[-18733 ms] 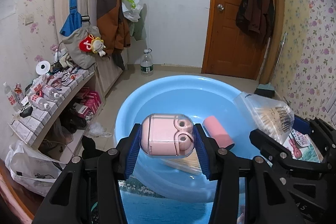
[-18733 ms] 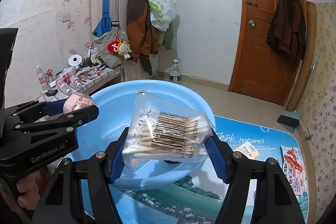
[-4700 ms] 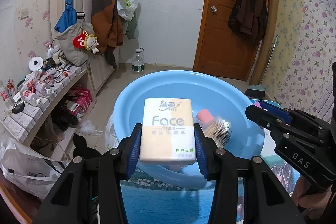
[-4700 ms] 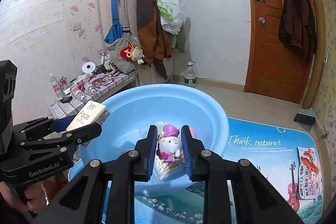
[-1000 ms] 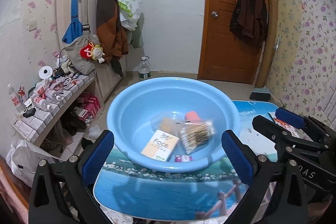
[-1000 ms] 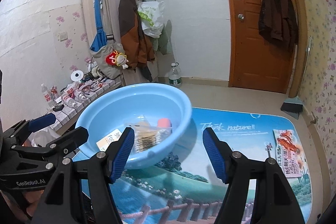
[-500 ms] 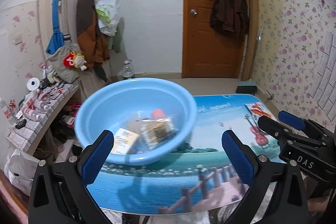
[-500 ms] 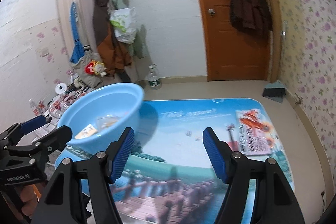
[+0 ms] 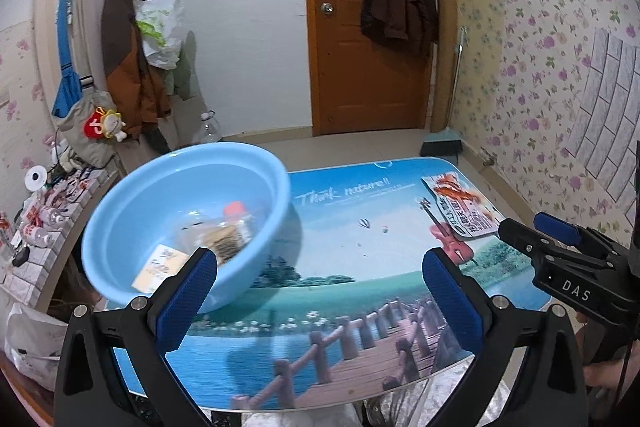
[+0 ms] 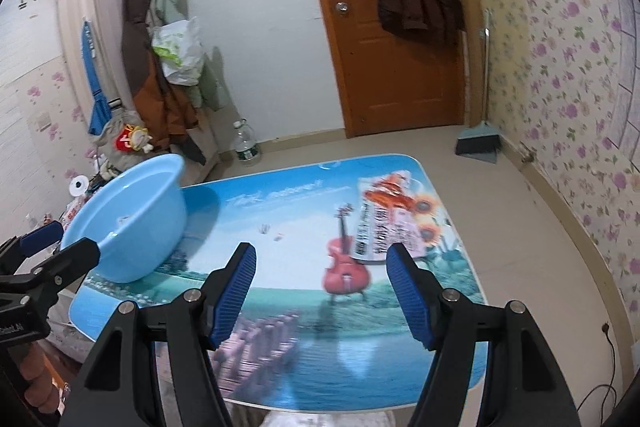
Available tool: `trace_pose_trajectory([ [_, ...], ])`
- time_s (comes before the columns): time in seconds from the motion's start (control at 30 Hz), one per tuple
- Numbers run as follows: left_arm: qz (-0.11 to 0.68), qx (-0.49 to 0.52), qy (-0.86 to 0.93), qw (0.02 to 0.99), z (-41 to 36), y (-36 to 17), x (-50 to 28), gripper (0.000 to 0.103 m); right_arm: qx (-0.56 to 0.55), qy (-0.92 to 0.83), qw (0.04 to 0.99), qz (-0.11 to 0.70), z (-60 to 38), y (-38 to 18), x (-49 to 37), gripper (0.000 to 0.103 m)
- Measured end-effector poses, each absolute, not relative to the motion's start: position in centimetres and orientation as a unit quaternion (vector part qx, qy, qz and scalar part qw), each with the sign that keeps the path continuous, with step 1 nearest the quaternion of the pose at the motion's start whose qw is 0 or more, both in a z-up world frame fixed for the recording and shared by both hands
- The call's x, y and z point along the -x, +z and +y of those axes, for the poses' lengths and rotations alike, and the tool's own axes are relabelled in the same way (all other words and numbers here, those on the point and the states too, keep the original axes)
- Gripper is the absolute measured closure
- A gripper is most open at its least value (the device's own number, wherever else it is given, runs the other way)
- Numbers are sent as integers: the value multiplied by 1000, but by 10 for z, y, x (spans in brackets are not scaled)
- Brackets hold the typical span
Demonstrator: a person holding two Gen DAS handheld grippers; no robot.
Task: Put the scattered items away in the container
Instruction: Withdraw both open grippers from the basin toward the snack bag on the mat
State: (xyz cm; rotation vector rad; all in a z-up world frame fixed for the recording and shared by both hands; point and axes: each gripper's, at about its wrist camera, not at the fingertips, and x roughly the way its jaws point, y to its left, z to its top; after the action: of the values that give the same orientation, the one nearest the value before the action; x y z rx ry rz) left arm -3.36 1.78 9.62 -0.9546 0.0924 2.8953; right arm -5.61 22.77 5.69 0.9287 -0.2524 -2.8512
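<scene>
From the left wrist view, the left tool (image 9: 320,293) hangs over the near edge of the counter (image 9: 340,267), its blue pads (image 9: 186,299) standing wide apart with nothing between them. The light blue basin (image 9: 120,211) sits on the counter's left end. Inside it lie a tissue pack (image 9: 160,267) near the front wall, a clear bag of cotton swabs (image 9: 224,239) beside it, and a small pink item (image 9: 236,207) toward the far side; motion blur softens all three. A flat printed packet (image 9: 460,205) with red and orange artwork lies on the counter's far right corner, well apart from the basin. The right tool (image 9: 558,239) shows at the right edge, its black body marked DAS, pointing toward that packet

From the right wrist view, the right tool (image 10: 322,295) has its blue pads (image 10: 234,293) spread with nothing gripped, and the counter's (image 10: 280,227) printed violin shows in the gap. The printed packet (image 10: 394,217) lies beyond the pads, toward the far right corner. The basin (image 10: 132,227) stands at the left end, its contents barely visible over the rim. The left tool (image 10: 52,247) reaches in from the left edge, just beside the basin
</scene>
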Motion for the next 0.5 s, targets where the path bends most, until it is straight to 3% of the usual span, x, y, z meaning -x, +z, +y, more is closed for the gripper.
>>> trace_pose_trajectory([
  [0.5,96,369,921,80,95,50,93,0,-333,-937,20,-108,293,22,84,34],
])
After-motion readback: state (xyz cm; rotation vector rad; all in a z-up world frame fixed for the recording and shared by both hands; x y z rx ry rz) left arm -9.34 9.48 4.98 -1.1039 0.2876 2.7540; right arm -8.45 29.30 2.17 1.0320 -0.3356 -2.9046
